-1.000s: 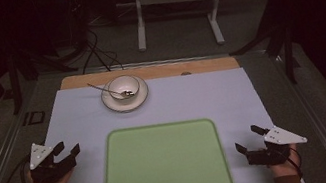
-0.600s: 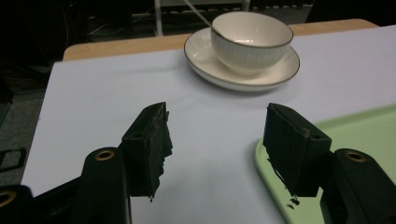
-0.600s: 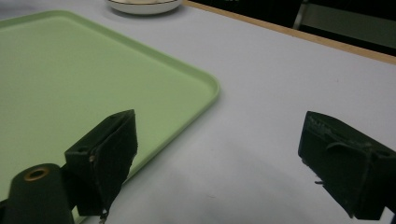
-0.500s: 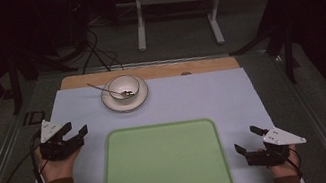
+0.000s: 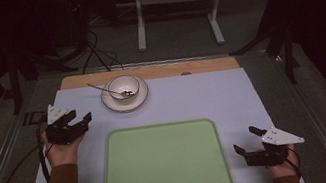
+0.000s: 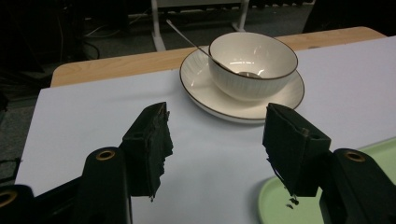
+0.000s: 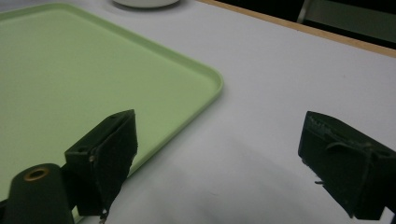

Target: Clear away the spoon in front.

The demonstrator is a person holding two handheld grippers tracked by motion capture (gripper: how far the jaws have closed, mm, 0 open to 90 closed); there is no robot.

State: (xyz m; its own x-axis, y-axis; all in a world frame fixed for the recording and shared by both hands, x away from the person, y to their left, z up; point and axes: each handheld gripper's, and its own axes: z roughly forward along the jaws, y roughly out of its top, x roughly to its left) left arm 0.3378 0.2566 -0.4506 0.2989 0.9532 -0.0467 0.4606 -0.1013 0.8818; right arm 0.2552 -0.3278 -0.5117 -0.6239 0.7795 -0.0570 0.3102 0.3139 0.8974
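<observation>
Grippers are both spread and empty. The left gripper (image 5: 75,125) hovers over the pale lavender table mat (image 5: 192,96), its jaws aimed at the white ribbed ceramic bowl (image 6: 252,63), which lies just ahead of them and slightly to their right. That bowl stands on a white round saucer with a dark rim (image 6: 201,84), and a metal spoon (image 6: 187,38) rests inside it, handle leaning out over the rim on the far side. Judged from this aim, the bowl set is the item being approached, and the open jaws are prepared to close on the saucer edge or bowl wall.

The right gripper (image 5: 250,140) rests low at the mat's near edge, well apart from the bowl. The light green rounded-corner plastic tray (image 7: 70,84) lies just to the left of its jaws, bare, probably kept free as the receiving surface.

No brand, label or legible writing is visible on any item.
</observation>
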